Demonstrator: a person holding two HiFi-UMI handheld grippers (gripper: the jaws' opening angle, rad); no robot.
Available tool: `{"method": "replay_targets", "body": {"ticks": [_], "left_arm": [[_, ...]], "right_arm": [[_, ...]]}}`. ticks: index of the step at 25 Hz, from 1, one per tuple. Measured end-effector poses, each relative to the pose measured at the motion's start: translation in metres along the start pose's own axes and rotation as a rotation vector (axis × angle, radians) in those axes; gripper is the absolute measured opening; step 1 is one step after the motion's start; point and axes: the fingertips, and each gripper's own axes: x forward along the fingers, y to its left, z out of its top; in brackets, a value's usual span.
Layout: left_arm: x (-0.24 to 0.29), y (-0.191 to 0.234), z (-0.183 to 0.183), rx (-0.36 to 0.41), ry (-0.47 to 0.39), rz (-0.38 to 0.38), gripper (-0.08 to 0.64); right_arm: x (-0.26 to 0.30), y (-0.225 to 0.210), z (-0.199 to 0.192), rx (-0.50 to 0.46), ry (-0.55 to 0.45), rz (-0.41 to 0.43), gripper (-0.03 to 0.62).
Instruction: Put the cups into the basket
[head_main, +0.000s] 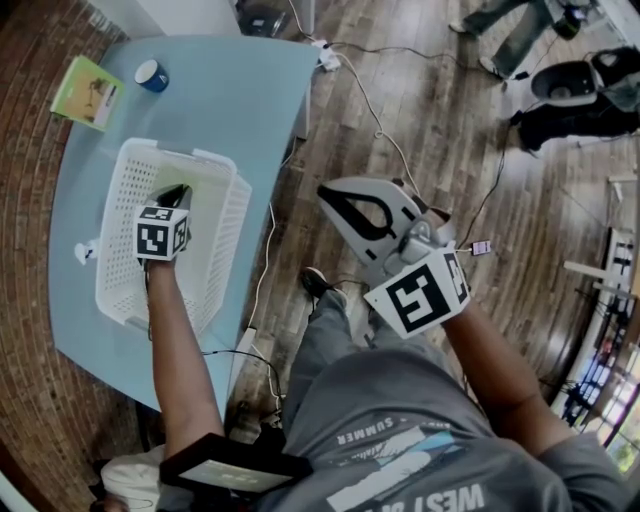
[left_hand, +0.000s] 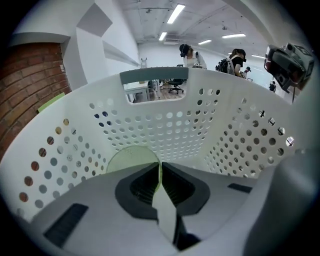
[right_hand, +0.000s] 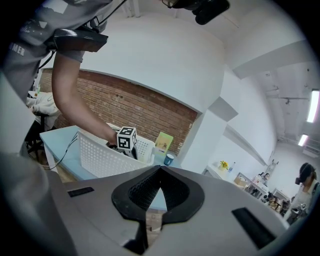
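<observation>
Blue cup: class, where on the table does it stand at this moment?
In the head view's upper left, the blue cup stands at the far end of the table, beyond the white basket and just right of the green booklet.

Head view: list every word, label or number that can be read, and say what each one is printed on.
"SUMMER": small print on the person's grey shirt.
"WEST": larger print lower on the same shirt; what follows is cut off at the picture's edge.
Green booklet on the table: its print is too small to read.
Marker cubes: black and white square patterns only, no words.
</observation>
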Motion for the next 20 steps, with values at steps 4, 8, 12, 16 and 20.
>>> {"method": "replay_targets", "body": {"ticks": [4,8,12,16,20], "left_arm": [[0.006,-0.002,-0.005,-0.015,0.008,-0.012,0.021],[0.012,-0.004,-0.007,-0.031,0.013,-0.022,0.021],[0.014,-0.005,-0.007,-0.024,0.011,-0.031,0.021],[0.007,-0.005,-0.006,-0.026,0.007,-0.027,0.04],[-0.014,-0.003,0.003,-0.021,-0.021,0.002,0.055]], "right_arm": [[-0.003,0.0,-0.002,-0.002,0.01,-0.004,0.01],[-0.009,-0.002,-0.006,-0.002,0.021,-0.012,0.01],[-0.012,-0.001,-0.008,0.001,0.024,-0.014,0.01],[-0.015,-0.002,-0.006,-0.004,0.014,-0.012,0.011],[-0.019,-0.002,-0.002,-0.002,0.0,-0.008,0.011]]}}
